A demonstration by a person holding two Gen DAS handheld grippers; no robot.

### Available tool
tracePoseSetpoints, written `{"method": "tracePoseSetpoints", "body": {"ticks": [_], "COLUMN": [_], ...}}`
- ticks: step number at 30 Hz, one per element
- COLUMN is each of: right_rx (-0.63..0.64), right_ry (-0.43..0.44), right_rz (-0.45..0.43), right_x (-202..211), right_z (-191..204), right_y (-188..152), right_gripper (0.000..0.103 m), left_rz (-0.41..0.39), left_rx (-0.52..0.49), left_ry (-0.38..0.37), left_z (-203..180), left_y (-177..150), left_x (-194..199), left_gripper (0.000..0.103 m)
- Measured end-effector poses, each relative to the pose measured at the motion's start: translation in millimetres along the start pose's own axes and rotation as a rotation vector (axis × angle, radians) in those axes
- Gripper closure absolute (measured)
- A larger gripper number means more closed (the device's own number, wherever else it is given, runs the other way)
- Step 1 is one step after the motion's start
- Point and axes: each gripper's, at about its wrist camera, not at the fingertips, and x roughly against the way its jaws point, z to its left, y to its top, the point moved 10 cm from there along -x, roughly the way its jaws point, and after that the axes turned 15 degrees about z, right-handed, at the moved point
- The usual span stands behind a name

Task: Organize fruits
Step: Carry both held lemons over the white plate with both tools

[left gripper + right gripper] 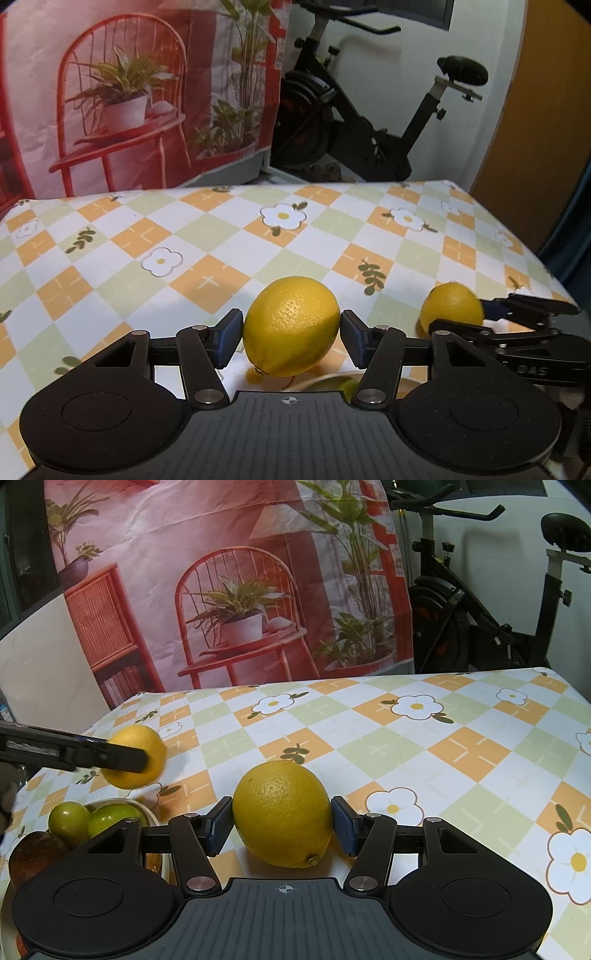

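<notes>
Two lemons, one per gripper. Left gripper (pixel 291 338) clamps its lemon (pixel 291 326) clear above the tablecloth (pixel 207 236), bowl (pixel 147 812) just below. Right gripper (pixel 277 829) pinches the second lemon (pixel 282 814), low over the cloth. Keep squeeze steady; lower each beside the limes (pixel 70 821), no dropping.

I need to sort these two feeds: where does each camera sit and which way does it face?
Left wrist: rides the left claw, facing across the checked table toward an exercise bike; its pads grip a lemon.
Right wrist: rides the right claw, gripping another lemon; bowl of green fruit lower left.
Shared: each sees the other claw's lemon.
</notes>
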Motion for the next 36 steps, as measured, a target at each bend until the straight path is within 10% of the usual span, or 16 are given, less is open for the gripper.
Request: {"method": "tracePoseSetpoints", "body": {"ticks": [22, 36], "right_rx": [0.009, 0.063], "right_ry": [0.080, 0.105], "right_rz": [-0.037, -0.039], "right_x": [67, 101], "right_z": [57, 101], "right_y": [-23, -34], "right_gripper": [0.050, 0.050], "left_rz": [-0.053, 0.095], "left_rx": [-0.004, -0.114], "left_ry": [-0.049, -0.074], "left_z": [-28, -45], "left_y": [-92, -134], "left_x": [103, 74], "left_gripper": [0.043, 0.042]}}
